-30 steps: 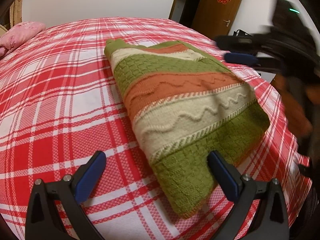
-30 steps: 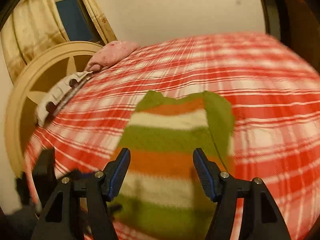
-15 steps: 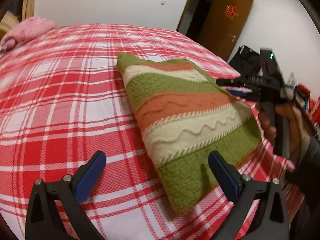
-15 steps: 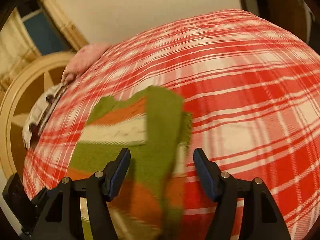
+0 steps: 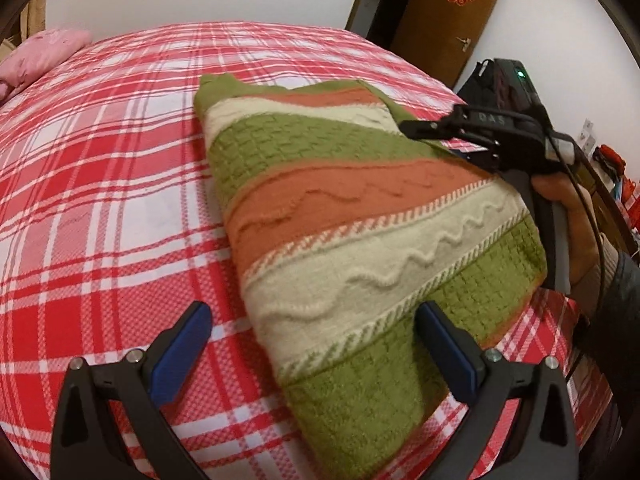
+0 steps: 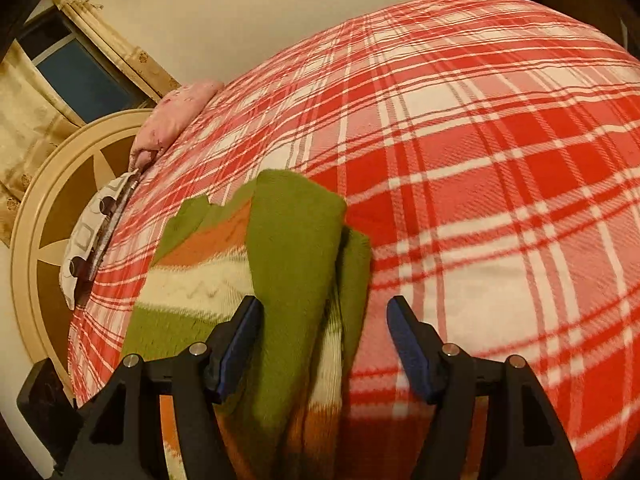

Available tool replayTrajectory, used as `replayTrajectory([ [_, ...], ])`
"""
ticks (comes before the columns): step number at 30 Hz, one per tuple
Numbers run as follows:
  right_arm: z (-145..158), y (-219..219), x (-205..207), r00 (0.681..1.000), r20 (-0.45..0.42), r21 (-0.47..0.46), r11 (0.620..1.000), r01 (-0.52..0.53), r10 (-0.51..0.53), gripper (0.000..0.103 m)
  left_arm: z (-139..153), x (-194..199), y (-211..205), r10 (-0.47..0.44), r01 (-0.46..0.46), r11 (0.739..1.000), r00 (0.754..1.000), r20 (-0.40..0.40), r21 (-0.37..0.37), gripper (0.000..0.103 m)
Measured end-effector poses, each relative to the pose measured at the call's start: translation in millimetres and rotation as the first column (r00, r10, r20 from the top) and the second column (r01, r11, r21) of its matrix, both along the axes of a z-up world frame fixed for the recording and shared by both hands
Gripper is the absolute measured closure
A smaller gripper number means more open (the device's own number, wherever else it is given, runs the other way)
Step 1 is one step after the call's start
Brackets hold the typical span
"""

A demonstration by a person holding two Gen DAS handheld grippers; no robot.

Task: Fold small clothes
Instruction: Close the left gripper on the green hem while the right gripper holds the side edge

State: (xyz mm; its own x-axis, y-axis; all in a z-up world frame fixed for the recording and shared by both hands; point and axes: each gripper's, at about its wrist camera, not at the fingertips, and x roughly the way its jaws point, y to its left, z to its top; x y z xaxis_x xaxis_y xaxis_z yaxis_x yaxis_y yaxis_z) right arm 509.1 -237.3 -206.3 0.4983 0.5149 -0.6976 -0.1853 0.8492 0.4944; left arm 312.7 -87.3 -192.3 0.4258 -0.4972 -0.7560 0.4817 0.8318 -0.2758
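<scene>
A: Sweater [image 5: 360, 216] first, from the left wrist. Where is it?

B: One striped knit, lying on the plaid bed [image 5: 100, 160] with its sides turned in. The left gripper [image 5: 316, 350] hovers spread over the near hem, pinching nothing. The right gripper [image 5: 436, 130] reaches in at the far edge, held by a hand [image 5: 568, 216].

A: And the right wrist?

B: Same sweater [image 6: 288, 248], a green sleeve folded across it. The right gripper [image 6: 324, 344] is spread, the sleeve between its fingers but not pinched.

A: Step?

B: Probably the final fold. Both grippers need to pinch an edge and carry it over. Count: one sweater, two grippers, one pink pillow [image 6: 176, 120].
</scene>
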Motion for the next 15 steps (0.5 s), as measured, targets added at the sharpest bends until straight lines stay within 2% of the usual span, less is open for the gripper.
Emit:
replayTrajectory([
  [6, -3.6, 3.9, 2.8, 0.999, 0.046, 0.022, 1.0, 0.005, -0.006, 0.036, -0.4, -1.0, -5.0, -0.011, 0.011, 1.0, 1.0, 0.007, 0.011, 0.0],
  [9, -3.3, 4.4, 4.3, 0.999, 0.041, 0.026, 1.0, 0.0, -0.001, 0.037, -0.3, 1.7, -9.6, -0.017, 0.017, 1.0, 1.0, 0.004, 0.014, 0.0],
  [10, -3.7, 3.9, 4.7, 0.999, 0.037, 0.033, 0.999, -0.003, 0.002, 0.039, -0.2, 2.1, -10.3, -0.017, 0.017, 1.0, 1.0, 0.003, 0.014, 0.0],
  [12, -6.1, 0.5, 6.0, 1.0, 0.011, 0.101, 0.995, -0.02, 0.019, 0.052, 0.1, 2.1, -11.7, -0.022, 0.022, 1.0, 1.0, 0.003, 0.013, 0.0],
  [13, -8.9, -2.7, 7.1, 1.0, -0.005, 0.143, 0.99, -0.02, 0.021, 0.052, 0.0, 2.2, -11.8, -0.024, 0.024, 1.0, 1.0, 0.002, 0.012, 0.0],
  [15, -11.9, -5.5, 7.5, 1.0, -0.008, 0.167, 0.986, -0.019, 0.021, 0.053, 0.2, 2.2, -11.5, -0.026, 0.026, 1.0, 1.0, -0.001, 0.007, 0.0],
])
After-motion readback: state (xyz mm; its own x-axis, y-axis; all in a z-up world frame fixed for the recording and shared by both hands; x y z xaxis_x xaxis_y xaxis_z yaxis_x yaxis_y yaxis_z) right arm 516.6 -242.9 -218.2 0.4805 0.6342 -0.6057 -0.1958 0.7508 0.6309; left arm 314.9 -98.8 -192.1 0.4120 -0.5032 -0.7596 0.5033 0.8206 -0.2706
